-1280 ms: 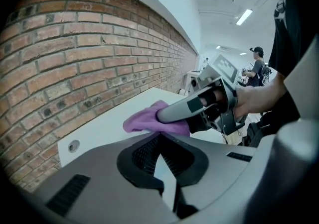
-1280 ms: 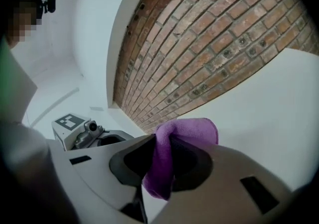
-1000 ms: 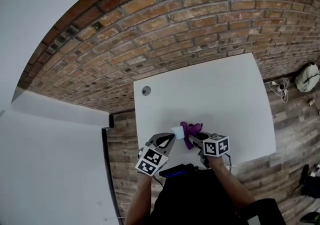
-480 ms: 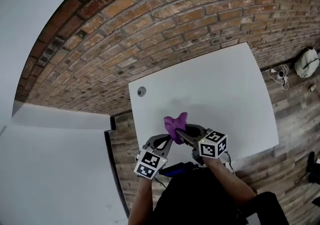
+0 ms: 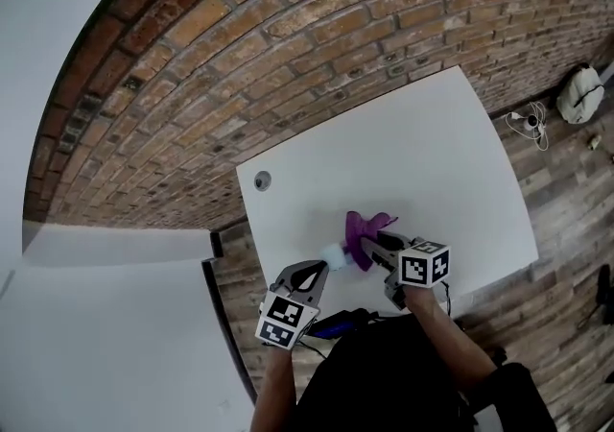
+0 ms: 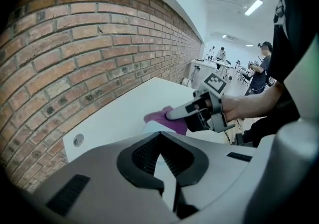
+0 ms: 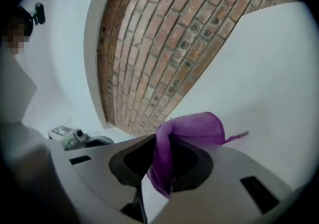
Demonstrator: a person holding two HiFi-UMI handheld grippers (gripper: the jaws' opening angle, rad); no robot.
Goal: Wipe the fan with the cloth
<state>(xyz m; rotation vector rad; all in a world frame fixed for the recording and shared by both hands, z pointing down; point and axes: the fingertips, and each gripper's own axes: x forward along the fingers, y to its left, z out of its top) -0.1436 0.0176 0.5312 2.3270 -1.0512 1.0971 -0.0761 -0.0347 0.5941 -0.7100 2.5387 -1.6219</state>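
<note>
Cloth (image 7: 194, 128) in near-level R gripper (image 5: 370, 250)

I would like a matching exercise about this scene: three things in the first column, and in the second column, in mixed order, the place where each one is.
Things
1. purple cloth
2. small white fan
3. round grey cap

Places
a. set in the white table, near its corner by the brick wall
b. pinched between the jaws of the right gripper
c. at the tips of the shut left gripper

Pairs: 1-b, 2-c, 3-a
</note>
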